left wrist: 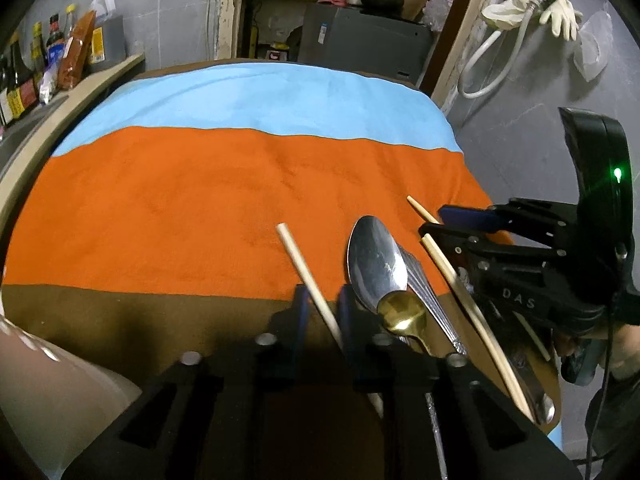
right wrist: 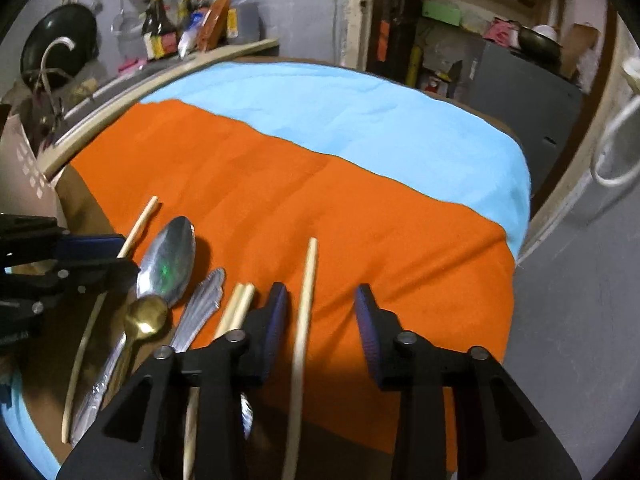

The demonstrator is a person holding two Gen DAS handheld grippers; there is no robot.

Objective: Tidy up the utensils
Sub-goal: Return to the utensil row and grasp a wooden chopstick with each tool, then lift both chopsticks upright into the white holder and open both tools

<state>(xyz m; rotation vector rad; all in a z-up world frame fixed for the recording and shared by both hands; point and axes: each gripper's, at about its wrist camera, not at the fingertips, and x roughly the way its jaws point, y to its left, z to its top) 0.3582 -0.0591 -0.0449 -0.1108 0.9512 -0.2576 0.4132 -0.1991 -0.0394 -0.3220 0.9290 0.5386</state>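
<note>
My left gripper (left wrist: 323, 300) had its jaws pinched on one wooden chopstick (left wrist: 308, 276). My right gripper (right wrist: 320, 320) straddled another chopstick (right wrist: 306, 292), jaws narrow but not touching it. Large steel spoon (left wrist: 374, 260), gold spoon (left wrist: 402, 314) and fork (left wrist: 424, 292) lay near the counter's (left wrist: 200, 208) front edge.

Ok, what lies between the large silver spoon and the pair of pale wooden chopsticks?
A ridged silver utensil, kind unclear, lies there; the right wrist view shows it.

Open orange cloth (left wrist: 180, 208) beyond crowded utensils (left wrist: 384, 276).
</note>
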